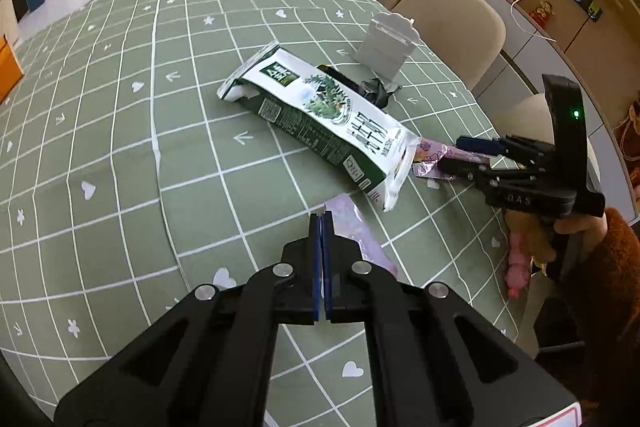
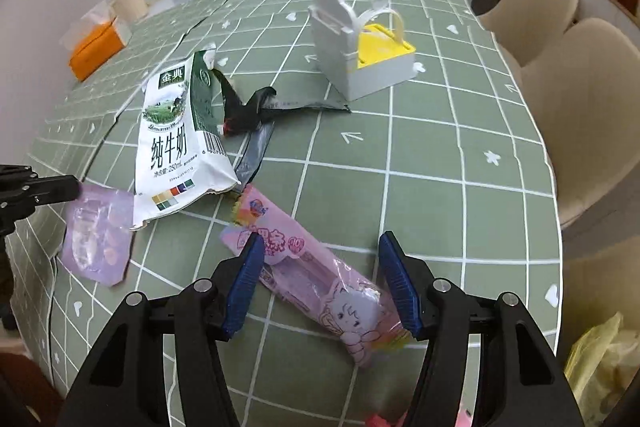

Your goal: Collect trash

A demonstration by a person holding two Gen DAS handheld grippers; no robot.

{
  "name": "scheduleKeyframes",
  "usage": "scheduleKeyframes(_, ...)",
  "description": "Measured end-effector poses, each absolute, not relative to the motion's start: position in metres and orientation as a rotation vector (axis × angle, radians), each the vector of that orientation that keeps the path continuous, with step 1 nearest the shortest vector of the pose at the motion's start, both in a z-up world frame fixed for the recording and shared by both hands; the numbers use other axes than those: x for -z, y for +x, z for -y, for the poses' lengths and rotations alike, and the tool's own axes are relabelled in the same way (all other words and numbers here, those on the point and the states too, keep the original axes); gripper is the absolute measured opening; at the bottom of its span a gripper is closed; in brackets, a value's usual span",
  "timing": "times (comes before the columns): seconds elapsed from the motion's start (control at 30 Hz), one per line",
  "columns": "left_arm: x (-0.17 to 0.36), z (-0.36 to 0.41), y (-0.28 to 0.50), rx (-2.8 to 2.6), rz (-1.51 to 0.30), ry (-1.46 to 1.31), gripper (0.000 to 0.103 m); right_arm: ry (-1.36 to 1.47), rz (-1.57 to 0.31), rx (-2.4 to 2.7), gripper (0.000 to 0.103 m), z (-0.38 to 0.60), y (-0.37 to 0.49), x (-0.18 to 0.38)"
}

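Trash lies scattered on green checked surface. Landmark: flattened milk carton, lying on its side. Black wrapper just beyond carton, touching it. Pink snack wrapper just in front of carton; right claw spread wide, 1 pad either side of wrapper, not pressing it. Lilac pouch at carton's left, tucked partly under its edge; left claw pressed together, pinching that pouch's corner. White-and-yellow bin stands upright well beyond carton.

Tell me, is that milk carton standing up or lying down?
Lying down: the milk carton rests flattened on the green tablecloth.
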State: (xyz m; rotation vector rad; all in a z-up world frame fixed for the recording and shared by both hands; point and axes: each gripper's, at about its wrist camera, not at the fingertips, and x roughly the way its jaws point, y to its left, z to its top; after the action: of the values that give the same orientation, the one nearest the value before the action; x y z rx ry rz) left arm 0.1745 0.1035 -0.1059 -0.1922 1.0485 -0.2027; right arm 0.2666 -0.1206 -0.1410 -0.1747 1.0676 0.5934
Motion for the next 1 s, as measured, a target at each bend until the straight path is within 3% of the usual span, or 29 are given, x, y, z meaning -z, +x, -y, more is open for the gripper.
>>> scheduleKeyframes(0.27, 0.109, -0.102, 0.178, 0.230, -1.061, -0.220, 0.001, -0.184, -1.078, -0.675, 0.056, 0.115, 0.223, 0.140)
scheduleKeyframes(0.43, 0.112, -0.116, 0.172, 0.216, -1.070, -0.254, 0.007, -0.161, -1.056, -0.595, 0.056, 0.108, 0.232, 0.141)
scheduleKeyframes(0.5, 0.114, -0.121, 0.169, 0.212, -1.075, -0.270, 0.009, -0.151, -1.044, -0.554, 0.047, 0.105, 0.237, 0.140)
scheduleKeyframes(0.53, 0.114, -0.124, 0.168, 0.207, -1.078, -0.274, 0.011, -0.162, -1.039, -0.522, 0.027, 0.103, 0.240, 0.140)
scheduleKeyframes(0.57, 0.115, -0.125, 0.166, 0.203, -1.080, -0.275, 0.013, -0.151, -1.046, -0.520, 0.019, 0.103, 0.241, 0.139)
scheduleKeyframes(1.0, 0.132, -0.127, 0.157, 0.170, -1.109, -0.319, 0.025, 0.001, -0.935, -0.472, 0.016, 0.162, 0.168, 0.094)
